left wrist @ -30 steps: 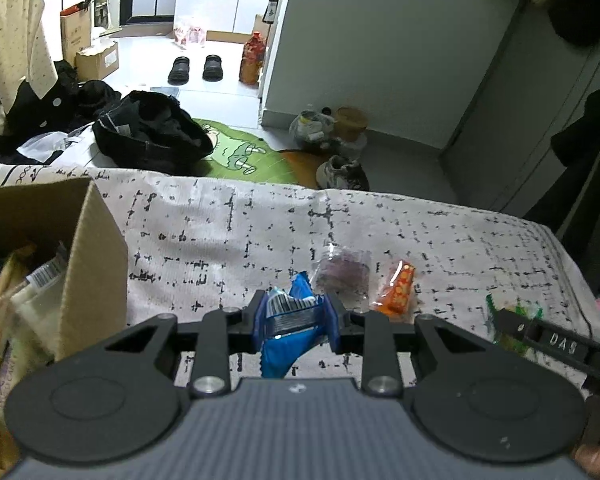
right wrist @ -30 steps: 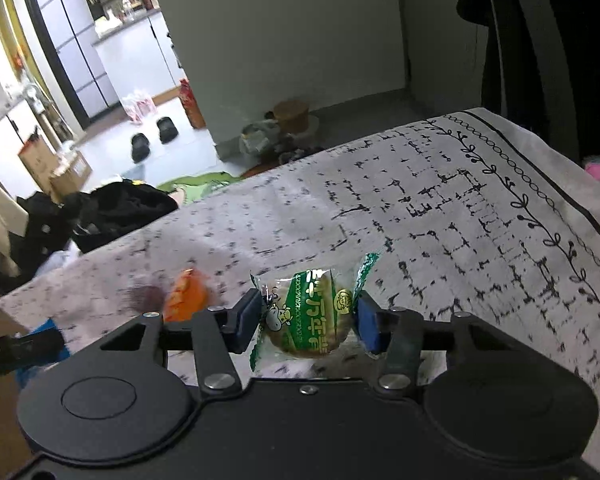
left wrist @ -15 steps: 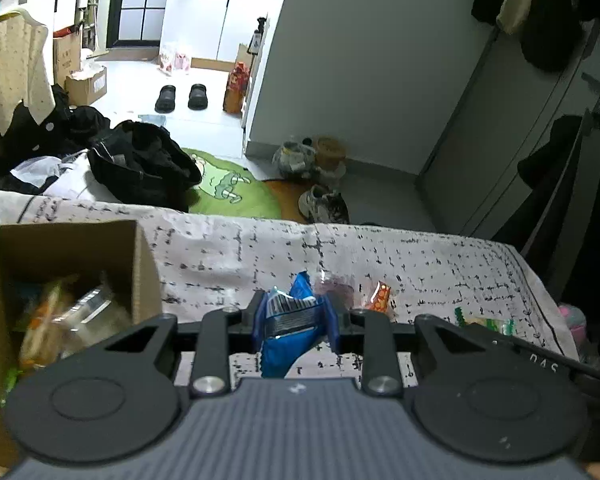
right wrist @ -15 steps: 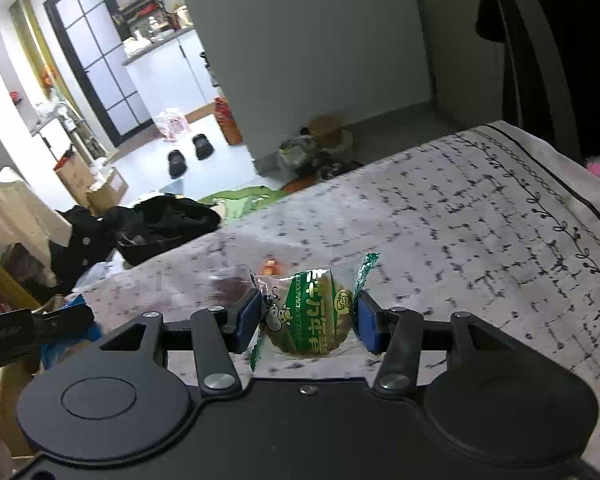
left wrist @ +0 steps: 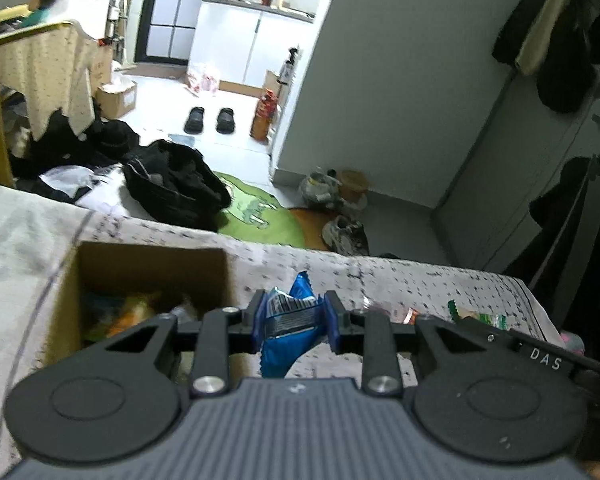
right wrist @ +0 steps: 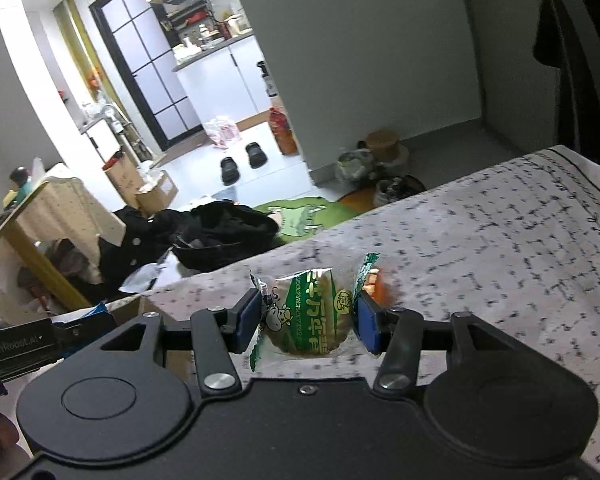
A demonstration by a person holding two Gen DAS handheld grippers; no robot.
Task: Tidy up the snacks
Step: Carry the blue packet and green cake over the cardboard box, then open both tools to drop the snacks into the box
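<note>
My left gripper point(left wrist: 293, 322) is shut on a blue snack packet point(left wrist: 288, 330) and holds it in the air just right of an open cardboard box point(left wrist: 148, 264) that holds several snacks. My right gripper point(right wrist: 307, 318) is shut on a green-and-clear wrapped round cake point(right wrist: 308, 316), held above the patterned cloth point(right wrist: 480, 248). That cake also shows at the right of the left wrist view point(left wrist: 476, 317). An orange snack point(right wrist: 380, 284) lies on the cloth just past my right fingers. The box corner point(right wrist: 130, 308) shows in the right wrist view.
The bed's far edge drops to a floor with a black bag point(left wrist: 176, 188), a green mat point(left wrist: 260, 216) and shoes point(left wrist: 346, 236). A small clear and orange snack point(left wrist: 394, 312) lies on the cloth between the grippers. The left gripper's body point(right wrist: 24, 346) is at the right wrist view's left edge.
Both grippers have risen and moved left with their snacks. The box has come from the left edge to just beside my left gripper. The orange snack now sits behind my right fingers.
</note>
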